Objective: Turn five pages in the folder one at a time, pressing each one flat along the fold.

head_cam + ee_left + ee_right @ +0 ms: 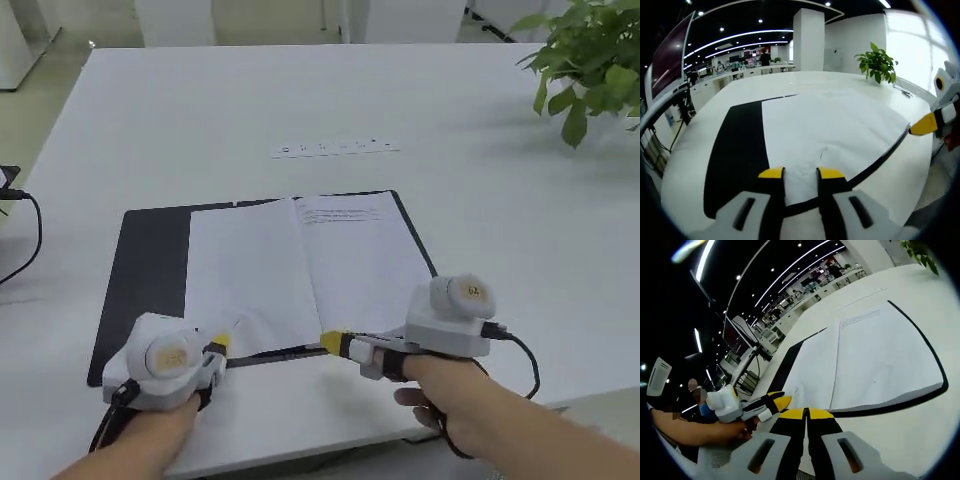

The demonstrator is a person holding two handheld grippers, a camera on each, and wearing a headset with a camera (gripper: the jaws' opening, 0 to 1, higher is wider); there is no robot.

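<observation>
In the head view, the folder (150,270) lies open on the surface (200,110) just ahead of you. Its fold (305,265) runs straight away from you, between your two hands. The right tongs (335,345) point in at the near end of that fold and are the nearer pair. The left tongs (218,343) sit at the near edge of the left-hand page (245,270). The free edge of the right-hand page (365,260) lies further right, on your right hand's side.

In the left gripper view, the left tongs (801,175) are spread, with white paper showing in the gap and nothing pinched. I cannot tell whether the tips touch the sheet. The fold is hard to make out here.

In the right gripper view, the right tongs (807,415) are pressed together and hold nothing. The fold (835,365) runs up and away just beyond their tips, so a stroke along it looks like a straight push forward. The folder's far corners are cut off, and how many pages remain cannot be read.
</observation>
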